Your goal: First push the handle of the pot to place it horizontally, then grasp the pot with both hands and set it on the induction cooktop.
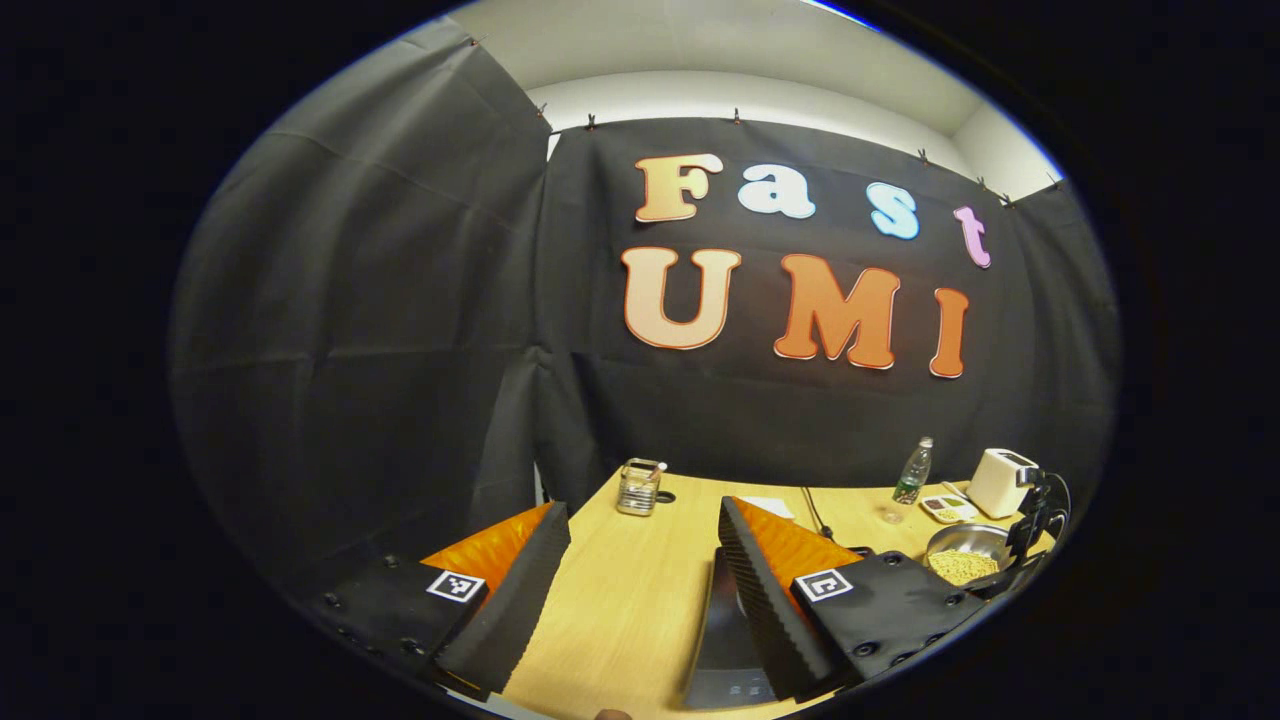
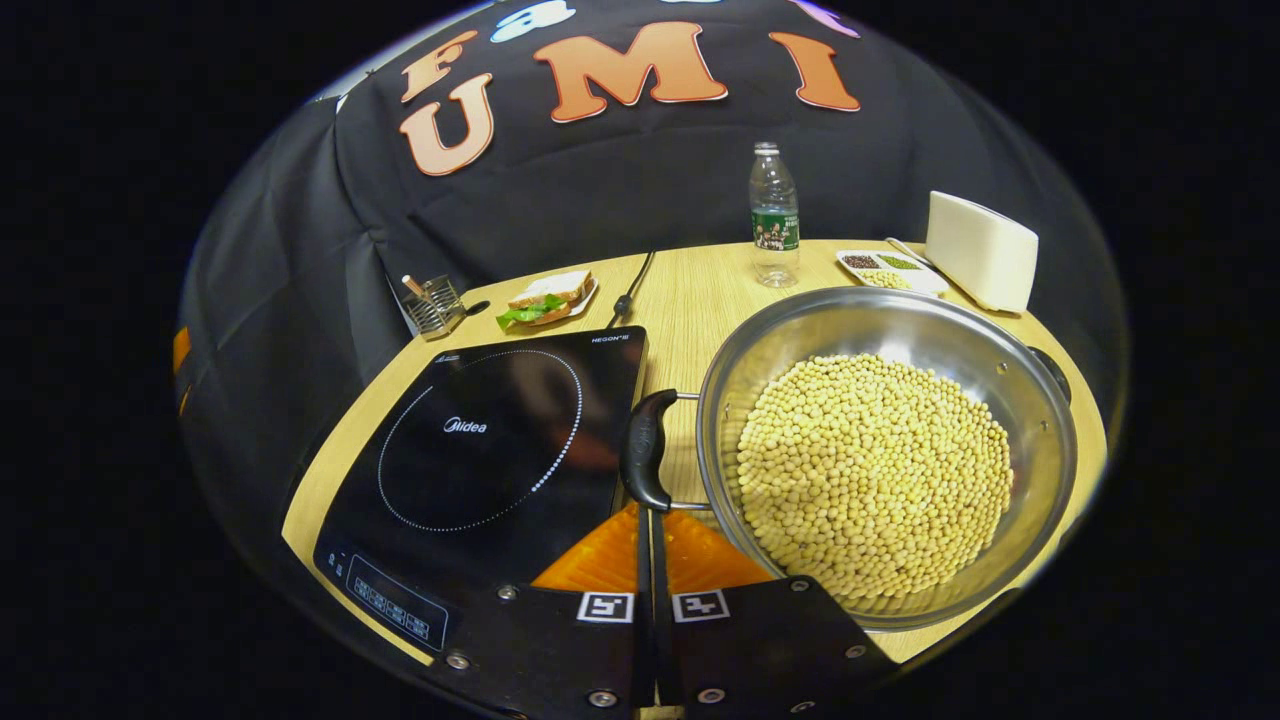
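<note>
I see pot (image 2: 885, 455) on table (image 2: 690, 290), just right of induction cooktop (image 2: 480, 450) — brimful of beans, likely heavy, steel slick. Near handle (image 2: 645, 450) looks level, hard to say. Right gripper (image 2: 648, 535) clenched, empty; left gripper (image 1: 640, 580) spread wide. Take both side handles.

I see a shiny silver steel pot (image 2: 1040, 440) heaped with pale yellow soybeans (image 2: 875, 470), its curved handle (image 2: 645, 450) black. The glossy black glass induction cooktop (image 2: 480, 450) bears a white dotted ring. The table (image 2: 690, 290) is light wood grain; a boxy toaster (image 2: 980, 250) is cream.
</note>
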{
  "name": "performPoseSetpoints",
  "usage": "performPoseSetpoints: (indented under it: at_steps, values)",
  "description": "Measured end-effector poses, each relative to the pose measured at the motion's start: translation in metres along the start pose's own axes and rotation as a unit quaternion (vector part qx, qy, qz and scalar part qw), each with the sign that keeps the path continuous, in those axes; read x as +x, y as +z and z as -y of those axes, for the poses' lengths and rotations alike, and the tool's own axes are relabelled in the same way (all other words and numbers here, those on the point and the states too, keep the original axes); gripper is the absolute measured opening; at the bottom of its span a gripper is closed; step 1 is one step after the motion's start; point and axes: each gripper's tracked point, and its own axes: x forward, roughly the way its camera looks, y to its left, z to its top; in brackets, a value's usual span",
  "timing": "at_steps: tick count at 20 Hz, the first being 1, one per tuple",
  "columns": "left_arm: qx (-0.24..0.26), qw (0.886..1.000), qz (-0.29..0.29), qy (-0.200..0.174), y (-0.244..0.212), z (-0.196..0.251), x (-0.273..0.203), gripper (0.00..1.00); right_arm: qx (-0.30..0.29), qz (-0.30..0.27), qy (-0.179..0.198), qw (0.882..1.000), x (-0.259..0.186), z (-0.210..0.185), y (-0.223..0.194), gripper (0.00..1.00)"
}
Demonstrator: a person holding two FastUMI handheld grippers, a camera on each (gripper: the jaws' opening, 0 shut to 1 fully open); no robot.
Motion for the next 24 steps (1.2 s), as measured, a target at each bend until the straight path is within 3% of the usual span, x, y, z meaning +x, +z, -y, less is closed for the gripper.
performPoseSetpoints:
  at_steps: [7, 14, 16, 17, 19, 23, 24]
  values:
    - [0.002, 0.998, 0.012, -0.066, 0.010, 0.099, -0.013, 0.97, -0.024, 0.050, 0.031, 0.998, -0.051, 0.017, 0.019, 0.00]
    - [0.003, 0.990, -0.007, -0.140, -0.008, 0.208, -0.017, 0.97, -0.023, 0.110, -0.013, 0.994, -0.083, 0.092, 0.052, 0.00]
    - [0.009, 0.988, -0.022, -0.153, -0.020, 0.233, -0.014, 0.98, -0.017, 0.119, -0.025, 0.992, -0.089, 0.115, 0.058, 0.07]
    - [0.012, 0.987, -0.029, -0.160, -0.027, 0.246, -0.013, 0.98, -0.014, 0.123, -0.031, 0.992, -0.089, 0.125, 0.060, 0.00]
    - [0.013, 0.983, -0.046, -0.177, -0.041, 0.273, -0.008, 0.97, -0.008, 0.121, -0.038, 0.992, -0.090, 0.143, 0.060, 0.20]
    - [-0.001, 0.972, -0.099, -0.211, -0.080, 0.321, 0.001, 0.98, -0.002, 0.122, -0.066, 0.990, -0.087, 0.180, 0.061, 0.48]
    - [-0.001, 0.971, -0.110, -0.213, -0.089, 0.328, 0.004, 0.98, 0.001, 0.123, -0.070, 0.990, -0.086, 0.187, 0.063, 0.51]
